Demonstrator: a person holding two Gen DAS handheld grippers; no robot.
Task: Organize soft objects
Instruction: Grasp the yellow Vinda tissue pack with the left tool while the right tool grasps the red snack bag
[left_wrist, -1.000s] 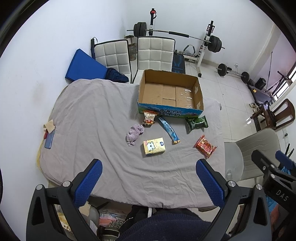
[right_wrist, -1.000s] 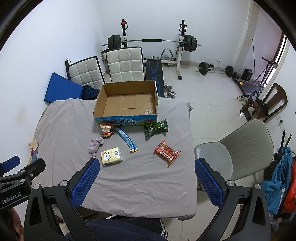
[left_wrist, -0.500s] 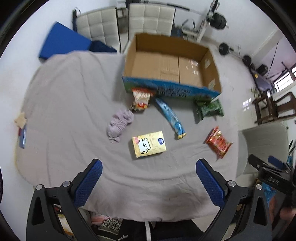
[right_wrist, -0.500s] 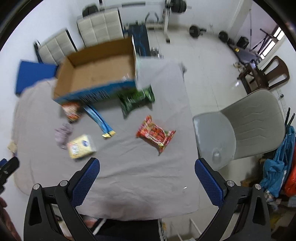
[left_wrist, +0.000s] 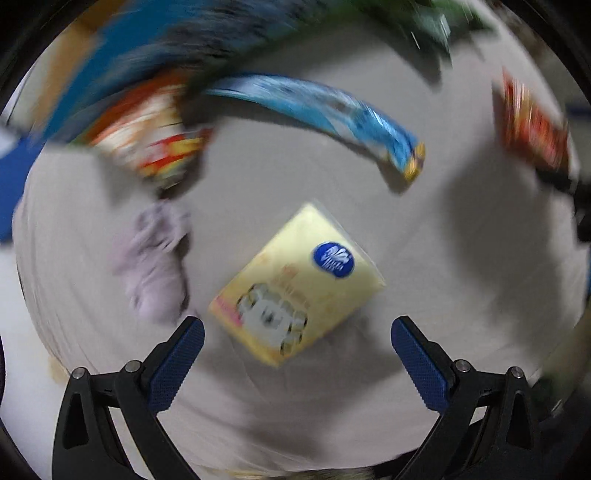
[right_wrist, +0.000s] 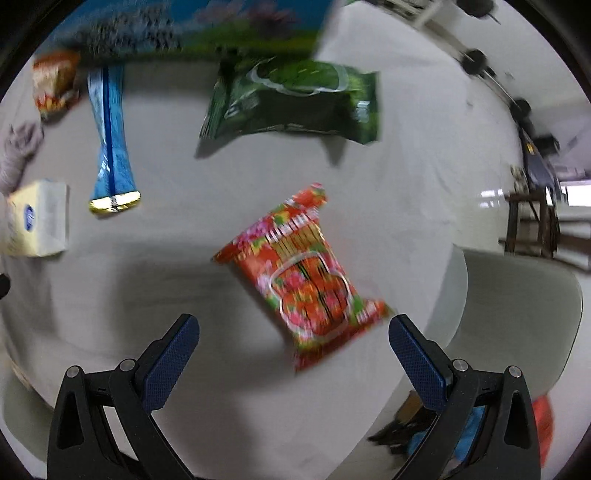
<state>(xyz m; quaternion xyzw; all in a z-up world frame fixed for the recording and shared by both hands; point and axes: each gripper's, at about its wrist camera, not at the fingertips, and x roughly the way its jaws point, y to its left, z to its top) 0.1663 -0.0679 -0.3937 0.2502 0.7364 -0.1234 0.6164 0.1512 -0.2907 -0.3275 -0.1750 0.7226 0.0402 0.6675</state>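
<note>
My left gripper (left_wrist: 297, 332) is open, low over a yellow tissue pack (left_wrist: 299, 282) that lies between its fingers on the grey cloth. A lilac sock (left_wrist: 155, 258), an orange snack bag (left_wrist: 147, 136) and a long blue packet (left_wrist: 325, 110) lie beyond it. My right gripper (right_wrist: 293, 330) is open over a red snack packet (right_wrist: 306, 284), which lies just ahead of its fingers. A green packet (right_wrist: 295, 101), the blue packet (right_wrist: 110, 144) and the tissue pack (right_wrist: 37, 218) also show in the right wrist view.
The cardboard box's printed blue-green side (right_wrist: 192, 29) stands at the far edge of the items. A grey chair (right_wrist: 517, 306) is off the table's right edge. The left wrist view is blurred by motion.
Both grippers have dropped fast from high above the table to close over it. The left one came down over the tissue pack, the right one over the red packet.
</note>
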